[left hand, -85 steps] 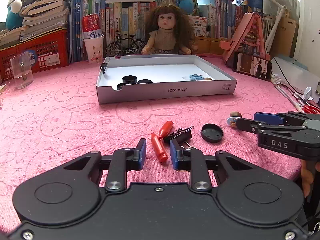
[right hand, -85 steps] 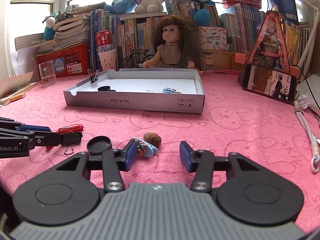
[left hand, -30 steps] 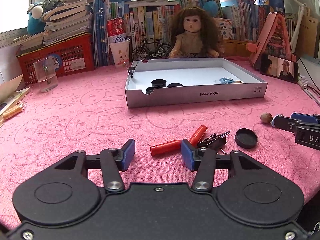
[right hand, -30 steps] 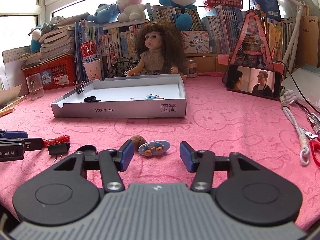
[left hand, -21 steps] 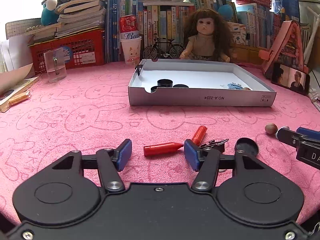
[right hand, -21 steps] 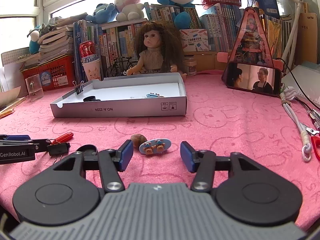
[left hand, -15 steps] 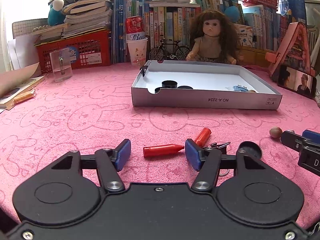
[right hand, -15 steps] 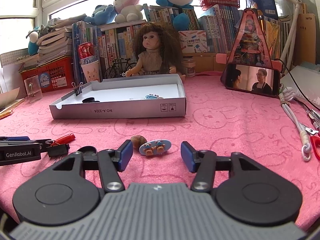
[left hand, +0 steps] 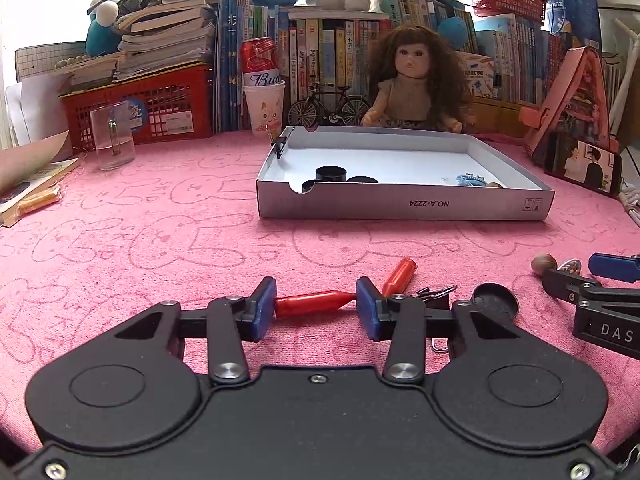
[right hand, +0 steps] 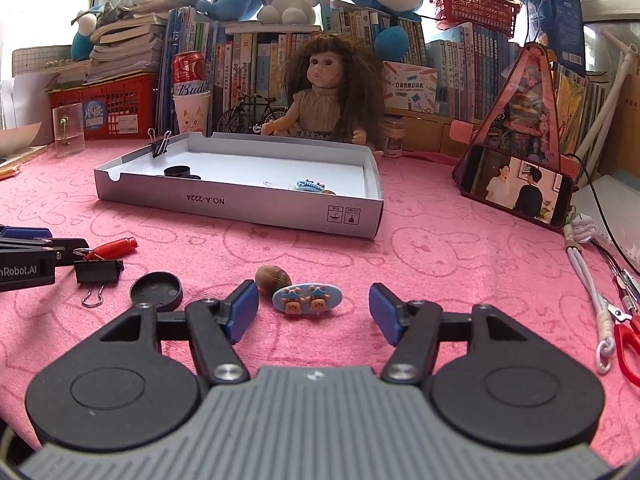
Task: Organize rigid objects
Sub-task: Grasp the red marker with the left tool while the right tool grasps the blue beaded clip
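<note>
In the left wrist view, my left gripper has its closing jaws around a short red cone-tipped stick. The stick lies crosswise and both pads meet its ends. A second red piece, a black binder clip and a black cap lie just to the right. My right gripper rests on the cloth with its jaws opening. A blue oval clip with two bears lies between them, untouched. A brown nut sits by the left pad.
A grey cardboard tray holding black caps and a blue item stands in the middle of the pink cloth. A doll and books are behind it. A phone on a stand is at the right, with a cord and red scissors beside it. A glass stands at the far left.
The left jaws have narrowed until the pads meet the ends of the red stick. The right jaws have spread a little wider around the bear clip. Both hands have barely shifted.
</note>
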Demonstrator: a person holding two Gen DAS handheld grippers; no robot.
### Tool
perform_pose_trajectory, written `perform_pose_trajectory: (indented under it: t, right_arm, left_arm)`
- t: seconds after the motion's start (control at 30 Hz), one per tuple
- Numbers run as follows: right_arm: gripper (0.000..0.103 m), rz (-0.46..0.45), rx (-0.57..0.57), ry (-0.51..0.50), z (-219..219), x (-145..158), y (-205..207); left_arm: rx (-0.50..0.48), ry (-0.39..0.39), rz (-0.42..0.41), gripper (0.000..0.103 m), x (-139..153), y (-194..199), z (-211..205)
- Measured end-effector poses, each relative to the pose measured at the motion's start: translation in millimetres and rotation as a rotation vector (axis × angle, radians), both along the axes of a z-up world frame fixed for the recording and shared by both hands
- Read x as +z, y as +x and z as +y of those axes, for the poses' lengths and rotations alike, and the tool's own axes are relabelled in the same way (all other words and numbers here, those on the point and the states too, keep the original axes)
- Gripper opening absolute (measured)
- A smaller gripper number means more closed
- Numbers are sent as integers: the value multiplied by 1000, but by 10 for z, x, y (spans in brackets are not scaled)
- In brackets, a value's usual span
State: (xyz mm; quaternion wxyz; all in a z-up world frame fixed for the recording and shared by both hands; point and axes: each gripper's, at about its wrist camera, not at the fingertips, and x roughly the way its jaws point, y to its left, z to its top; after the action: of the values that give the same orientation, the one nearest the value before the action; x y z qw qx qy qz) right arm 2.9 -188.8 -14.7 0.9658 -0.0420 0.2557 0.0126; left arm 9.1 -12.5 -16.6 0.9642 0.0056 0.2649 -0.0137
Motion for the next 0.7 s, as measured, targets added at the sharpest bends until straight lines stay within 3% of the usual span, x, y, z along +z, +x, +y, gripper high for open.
perform_pose_trajectory:
  t: [0.17, 0.7]
  right_arm:
    - [45, 32, 32, 40, 1, 33, 28]
    - [44, 23, -6, 114, -94, 227, 174]
  left_arm:
    - [-8, -1, -4, 41, 31, 15, 11]
    - [-40, -20, -46, 41, 318, 251, 68]
